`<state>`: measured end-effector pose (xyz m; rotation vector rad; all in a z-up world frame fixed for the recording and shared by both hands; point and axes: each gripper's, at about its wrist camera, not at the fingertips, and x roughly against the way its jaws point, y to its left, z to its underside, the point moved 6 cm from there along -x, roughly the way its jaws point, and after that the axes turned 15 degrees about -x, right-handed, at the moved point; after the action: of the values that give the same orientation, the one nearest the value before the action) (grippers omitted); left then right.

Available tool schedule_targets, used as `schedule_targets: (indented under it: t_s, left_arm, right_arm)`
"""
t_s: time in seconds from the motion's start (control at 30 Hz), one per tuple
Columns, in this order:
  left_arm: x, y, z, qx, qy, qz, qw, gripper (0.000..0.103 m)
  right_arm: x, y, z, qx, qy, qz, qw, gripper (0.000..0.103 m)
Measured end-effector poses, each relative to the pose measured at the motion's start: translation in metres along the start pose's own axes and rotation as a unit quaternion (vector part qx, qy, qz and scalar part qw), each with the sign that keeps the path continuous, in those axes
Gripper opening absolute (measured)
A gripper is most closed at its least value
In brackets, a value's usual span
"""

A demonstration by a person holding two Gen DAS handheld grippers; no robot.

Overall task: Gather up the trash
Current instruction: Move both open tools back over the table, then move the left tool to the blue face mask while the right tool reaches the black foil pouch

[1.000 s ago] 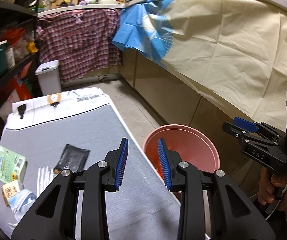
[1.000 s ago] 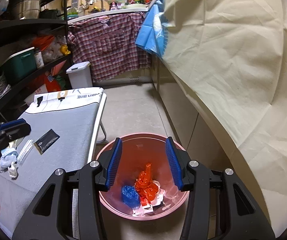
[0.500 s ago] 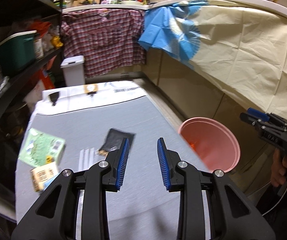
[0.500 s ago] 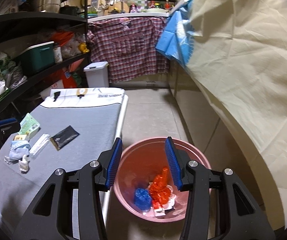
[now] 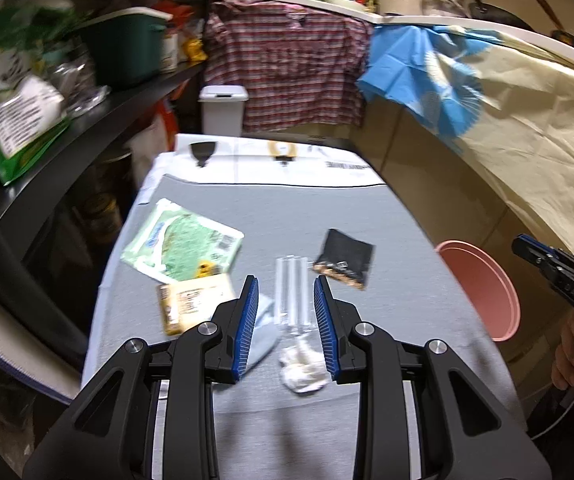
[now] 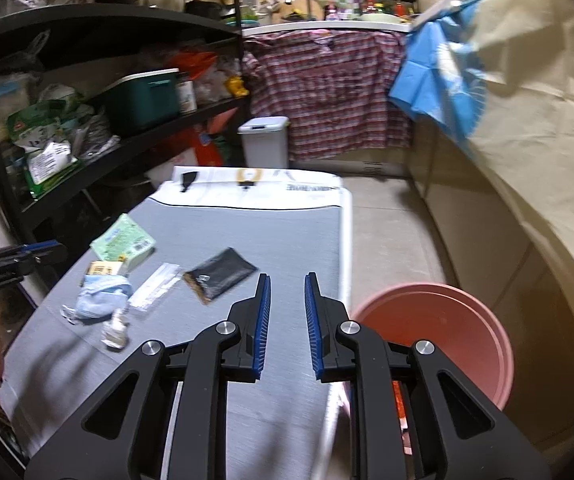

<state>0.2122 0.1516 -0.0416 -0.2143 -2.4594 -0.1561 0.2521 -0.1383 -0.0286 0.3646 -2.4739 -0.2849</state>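
The trash lies on the grey counter (image 5: 367,216): a clear wrapper (image 5: 293,292), white tissue wad (image 5: 303,364), black pouch (image 5: 345,258) and green packet (image 5: 181,246). The left claw (image 5: 283,316) hovers above wrapper and wad, partly open, empty. The right claw (image 6: 287,320), empty, jaws just narrowed, is beside the pink bin (image 6: 447,320).

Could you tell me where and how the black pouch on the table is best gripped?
Probably its bare far corner. The black pouch lies flat, apart from the clear wrapper, so come from above, tilted, from the bucket side and pinch that thin edge.
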Motion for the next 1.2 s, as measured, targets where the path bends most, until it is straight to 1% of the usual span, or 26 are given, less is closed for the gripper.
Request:
schedule_targets:
  t_s: [0.17, 0.37, 0.4, 0.5, 0.63, 0.77, 0.83, 0.87, 0.9, 1.0, 1.2]
  left_arm:
    - [-0.007, 0.013, 0.011, 0.008, 0.010, -0.009, 0.9999, 0.029]
    - [-0.014, 0.026, 0.024, 0.026, 0.026, -0.010, 0.9993, 0.029]
    - [-0.015, 0.027, 0.026, 0.030, 0.029, -0.009, 0.9991, 0.029]
    - [-0.022, 0.029, 0.032, 0.044, 0.042, -0.003, 0.9981, 0.029]
    - [-0.031, 0.031, 0.039, 0.043, 0.058, -0.009, 0.9973, 0.030]
    - [-0.038, 0.036, 0.045, 0.051, 0.069, -0.011, 0.9962, 0.031]
    - [-0.041, 0.038, 0.048, 0.056, 0.075, -0.010, 0.9955, 0.032]
    - [-0.043, 0.039, 0.049, 0.058, 0.078, -0.009, 0.9952, 0.032]
    - [-0.045, 0.039, 0.051, 0.059, 0.081, -0.006, 0.9949, 0.032]
    - [-0.050, 0.038, 0.055, 0.057, 0.089, -0.005, 0.9943, 0.032]
    - [-0.056, 0.035, 0.053, 0.061, 0.093, 0.006, 0.9938, 0.032]
  right_arm:
    - [-0.016, 0.029, 0.001, 0.010, 0.005, -0.020, 1.000, 0.018]
    - [-0.052, 0.053, 0.011, 0.016, 0.029, -0.031, 0.999, 0.018]
    - [-0.057, 0.054, 0.013, 0.016, 0.031, -0.030, 0.999, 0.021]
    - [-0.076, 0.060, 0.018, 0.009, 0.048, -0.028, 0.998, 0.023]
    - [-0.100, 0.066, 0.024, -0.003, 0.072, -0.033, 0.997, 0.037]
    - [-0.123, 0.069, 0.030, -0.017, 0.093, -0.036, 0.995, 0.047]
    - [-0.134, 0.070, 0.031, -0.029, 0.104, -0.036, 0.994, 0.054]
    - [-0.139, 0.069, 0.032, -0.034, 0.107, -0.034, 0.993, 0.061]
    - [-0.146, 0.069, 0.033, -0.041, 0.112, -0.032, 0.992, 0.066]
    - [-0.160, 0.069, 0.038, -0.048, 0.126, -0.028, 0.990, 0.072]
    - [-0.184, 0.072, 0.044, -0.054, 0.145, -0.016, 0.988, 0.078]
